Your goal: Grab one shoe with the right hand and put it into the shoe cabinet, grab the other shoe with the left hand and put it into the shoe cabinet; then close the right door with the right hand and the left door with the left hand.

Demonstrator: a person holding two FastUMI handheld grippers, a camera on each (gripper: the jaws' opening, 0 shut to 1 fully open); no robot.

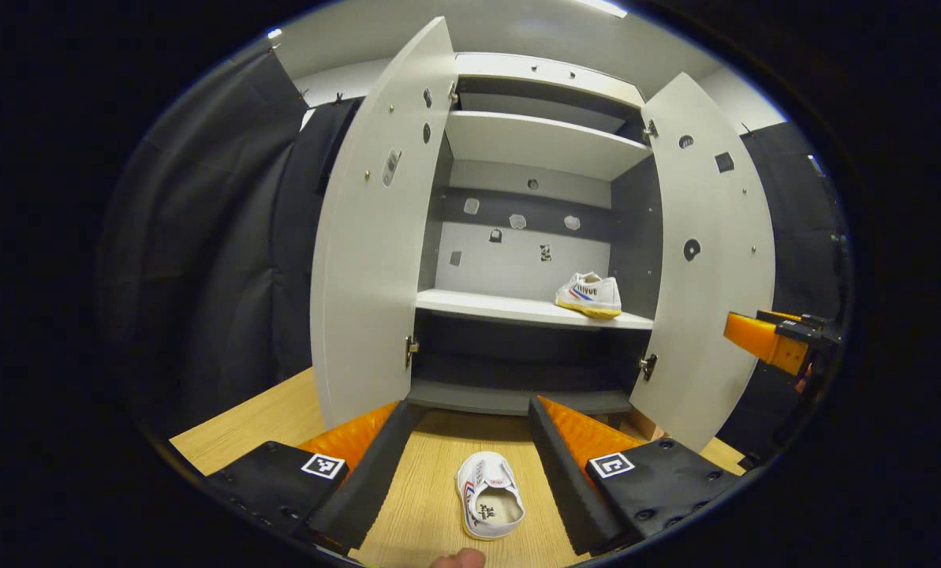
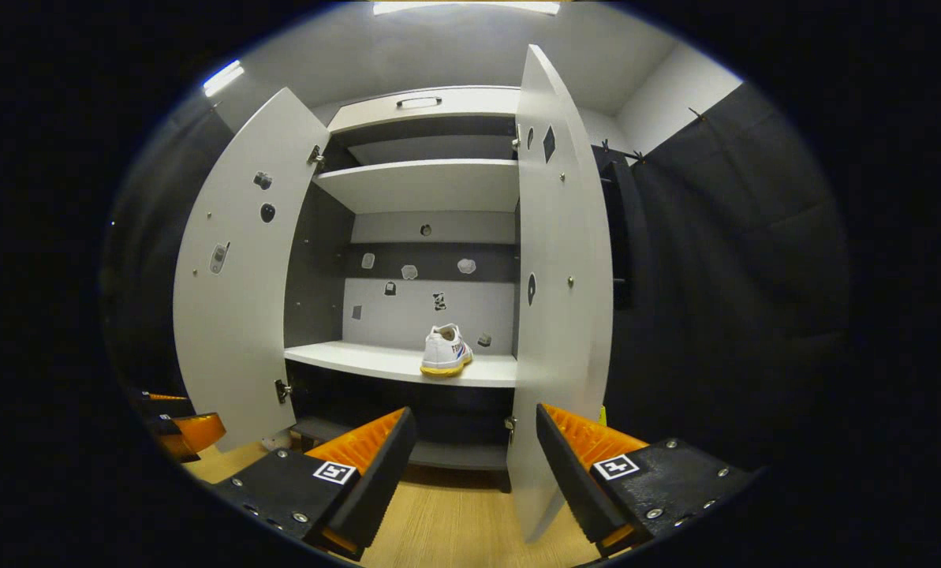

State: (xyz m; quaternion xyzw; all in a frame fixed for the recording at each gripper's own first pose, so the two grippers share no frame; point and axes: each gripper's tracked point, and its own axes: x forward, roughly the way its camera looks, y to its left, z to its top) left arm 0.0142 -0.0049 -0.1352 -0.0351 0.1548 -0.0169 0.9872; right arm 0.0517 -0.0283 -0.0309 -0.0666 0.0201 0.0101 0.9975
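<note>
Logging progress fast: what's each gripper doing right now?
Left gripper: jaws open, empty, the floor shoe between them.
Right gripper: jaws open, empty.

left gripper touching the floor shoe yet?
Apart. In the left gripper view the shoe lies on the floor between the open left gripper's fingers, with bare wood showing on both sides of it.

the shoe cabinet [image 1: 533,146] has pale grey doors and shelves with dark grey inner walls. the shoe on the shelf [image 1: 589,294] is white with red and blue stripes and a yellow sole. the shoe on the floor [image 1: 489,495] is white. the floor [image 1: 431,489] is light wood grain.
</note>
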